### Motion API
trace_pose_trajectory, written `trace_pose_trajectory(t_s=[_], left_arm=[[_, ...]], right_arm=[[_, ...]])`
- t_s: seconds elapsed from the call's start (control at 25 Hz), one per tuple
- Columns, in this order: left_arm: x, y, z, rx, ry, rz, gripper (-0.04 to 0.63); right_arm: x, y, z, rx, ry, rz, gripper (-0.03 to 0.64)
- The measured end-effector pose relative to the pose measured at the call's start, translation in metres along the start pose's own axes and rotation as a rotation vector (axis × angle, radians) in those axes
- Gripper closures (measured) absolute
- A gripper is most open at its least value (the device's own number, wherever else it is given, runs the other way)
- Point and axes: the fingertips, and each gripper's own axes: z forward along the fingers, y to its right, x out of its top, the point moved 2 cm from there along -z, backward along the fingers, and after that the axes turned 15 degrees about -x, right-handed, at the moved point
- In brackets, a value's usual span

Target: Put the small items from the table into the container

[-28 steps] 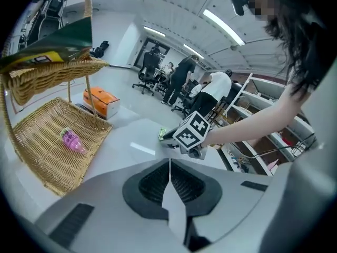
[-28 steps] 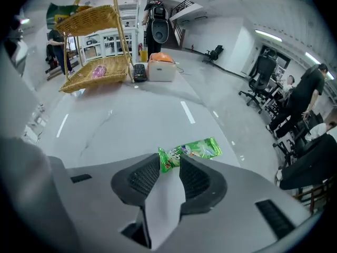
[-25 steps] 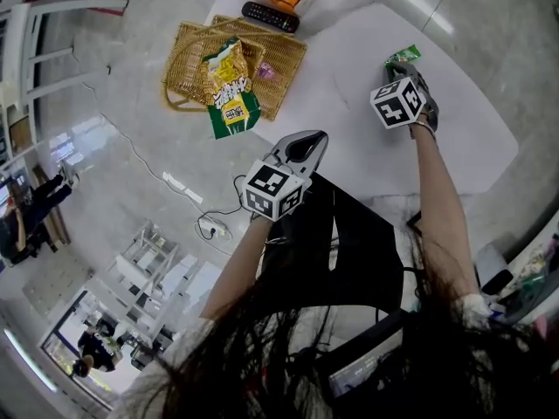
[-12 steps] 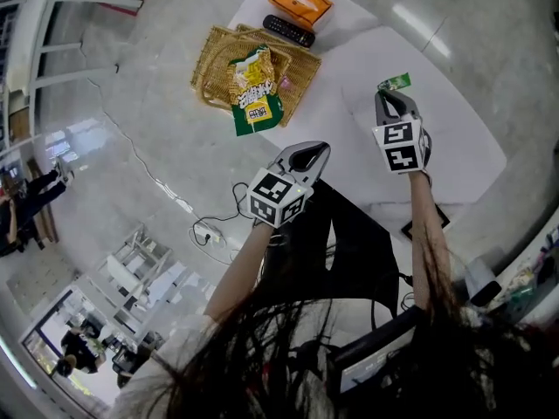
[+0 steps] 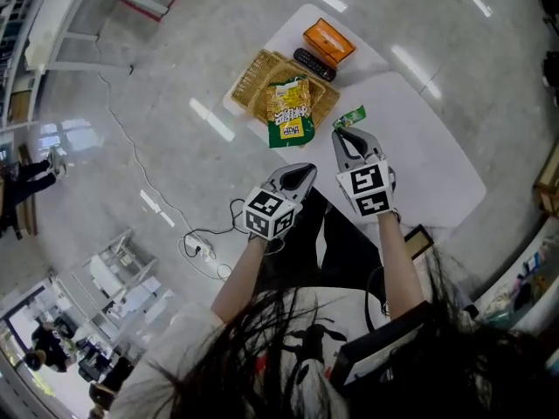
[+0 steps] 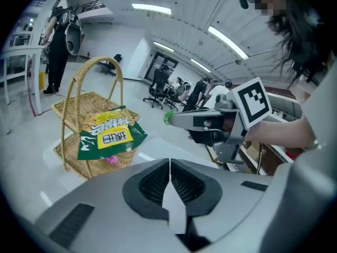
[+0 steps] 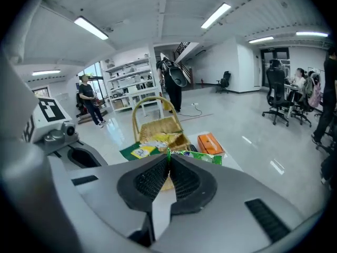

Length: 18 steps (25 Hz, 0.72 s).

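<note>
Step in hand, I judge: green packet bound for the basket.
My right gripper (image 5: 343, 134) is clamped on the green packet (image 5: 350, 116) beside the basket (image 5: 248, 73); left gripper (image 5: 306, 172) closed, empty. Next: position over basket, release.

Right gripper (image 5: 341, 134) lifted green packet (image 5: 350, 117) off table (image 5: 428, 151), carried toward basket (image 5: 255, 78).
</note>
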Motion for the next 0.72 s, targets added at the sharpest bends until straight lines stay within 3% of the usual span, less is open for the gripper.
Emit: trace_pose_trajectory(t_s=[0.24,0.4,0.6,0.72], left_arm=[[0.02,-0.017,-0.05,0.052,0.052,-0.001,0.589],[0.032,-0.03,-0.081,0.086,0.084,-0.009,0.589],[0.039,-0.045,-0.115,0.122,0.108,-0.011,0.589],[0.039,-0.049,-0.135,0.138,0.117,-0.019,0.589]], right_arm=[[0.048,-0.053,0.009,0.102,0.02,-0.042,0.592],[0.066,-0.076,0.031,0.14,0.011,-0.123,0.592],[0.07,-0.092,0.065,0.142,-0.023,-0.219,0.592],[0.066,-0.095,0.079,0.126,-0.065,-0.219,0.592]])
